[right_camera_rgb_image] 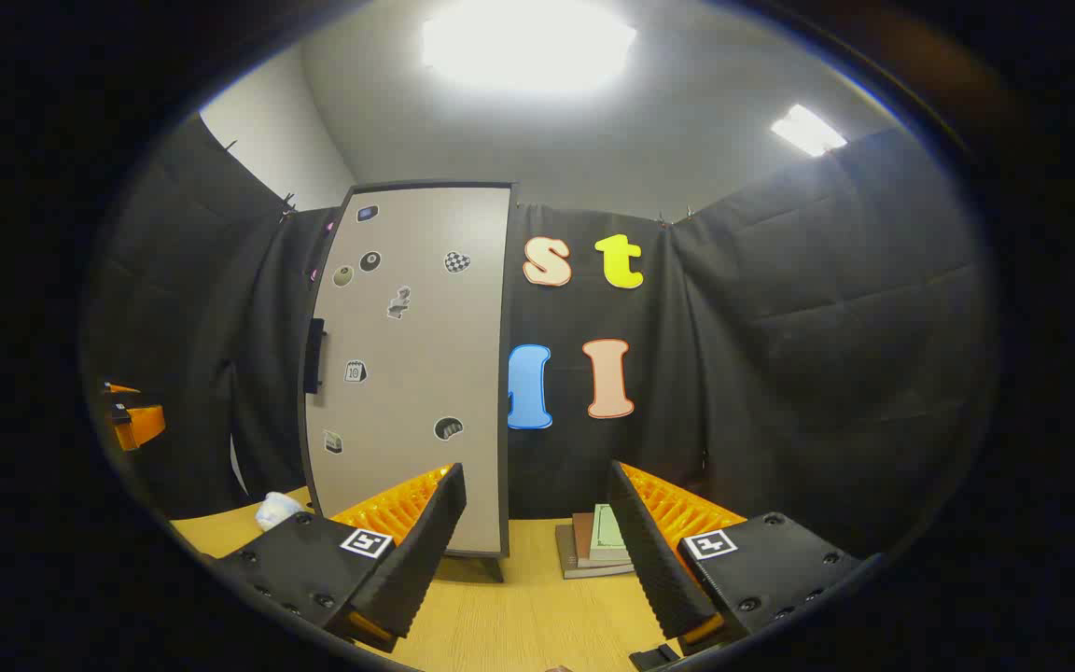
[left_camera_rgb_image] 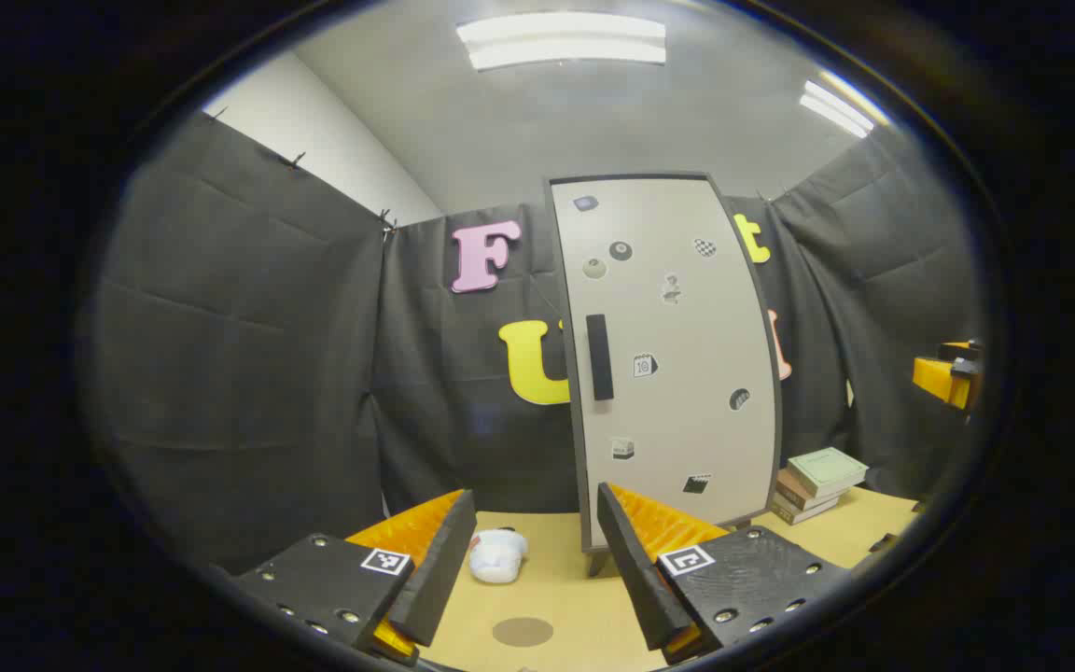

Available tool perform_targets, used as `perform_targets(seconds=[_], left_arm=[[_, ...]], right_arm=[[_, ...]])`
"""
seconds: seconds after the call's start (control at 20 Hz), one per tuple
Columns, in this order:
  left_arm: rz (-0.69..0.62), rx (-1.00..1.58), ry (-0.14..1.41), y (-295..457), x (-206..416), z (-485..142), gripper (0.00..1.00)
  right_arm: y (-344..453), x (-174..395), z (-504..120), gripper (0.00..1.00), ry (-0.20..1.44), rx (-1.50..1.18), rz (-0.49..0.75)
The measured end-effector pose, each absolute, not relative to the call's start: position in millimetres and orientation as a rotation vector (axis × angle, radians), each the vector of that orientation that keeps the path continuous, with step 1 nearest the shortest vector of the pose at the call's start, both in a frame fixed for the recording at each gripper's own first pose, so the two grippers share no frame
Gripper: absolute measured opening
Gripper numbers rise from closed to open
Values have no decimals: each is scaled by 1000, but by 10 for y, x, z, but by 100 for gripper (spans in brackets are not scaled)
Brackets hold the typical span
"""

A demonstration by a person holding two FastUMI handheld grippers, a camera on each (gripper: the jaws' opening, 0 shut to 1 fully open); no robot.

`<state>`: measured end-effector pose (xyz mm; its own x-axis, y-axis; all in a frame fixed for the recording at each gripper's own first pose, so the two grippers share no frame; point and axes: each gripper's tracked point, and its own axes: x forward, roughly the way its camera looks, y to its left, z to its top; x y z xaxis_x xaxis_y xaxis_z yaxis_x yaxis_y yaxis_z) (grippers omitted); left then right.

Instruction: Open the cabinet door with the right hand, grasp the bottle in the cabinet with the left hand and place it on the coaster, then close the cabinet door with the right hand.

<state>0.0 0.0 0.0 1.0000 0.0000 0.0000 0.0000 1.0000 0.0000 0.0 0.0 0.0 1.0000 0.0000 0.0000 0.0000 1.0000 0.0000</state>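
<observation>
Fingers of the right gripper (right_camera_rgb_image: 537,551) are standing wide apart with nothing between them, hanging above the wooden table (right_camera_rgb_image: 519,625) and looking at the cabinet (right_camera_rgb_image: 411,373), whose door is sitting shut a little to the left of the gap between the jaws and well ahead of them. Its dark handle (right_camera_rgb_image: 314,355) is running upright along the door's left edge, so that is the likely place to take hold: a stiff, slim bar that the fingers could close around or hook behind, on a flat panel that will probably swing lightly on its hinges. In the left gripper view, the left gripper (left_camera_rgb_image: 528,560) is also showing its jaws spread wide and empty, aiming at the same cabinet, here slightly right of its gap. On the table below, a round coaster (left_camera_rgb_image: 522,632) is lying between the two fingers, and a small white crumpled object (left_camera_rgb_image: 497,555) is sitting just beyond it. A stack of books (left_camera_rgb_image: 817,481) is resting right of the cabinet. Behind the closed door the bottle is staying hidden, so its weight and slipperiness cannot be judged.
</observation>
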Motion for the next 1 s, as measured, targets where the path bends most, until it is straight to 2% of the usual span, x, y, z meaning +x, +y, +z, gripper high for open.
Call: perform_targets(seconds=[0.25, 1.0], left_arm=[[2, 1, -31, -11, -30, 112, 79], [14, 3, -14, -163, -62, 64, 81]], right_arm=[[-16, -1, 38, 97, -12, -11, -3], [-168, 15, -34, 97, 4, 0, 4]])
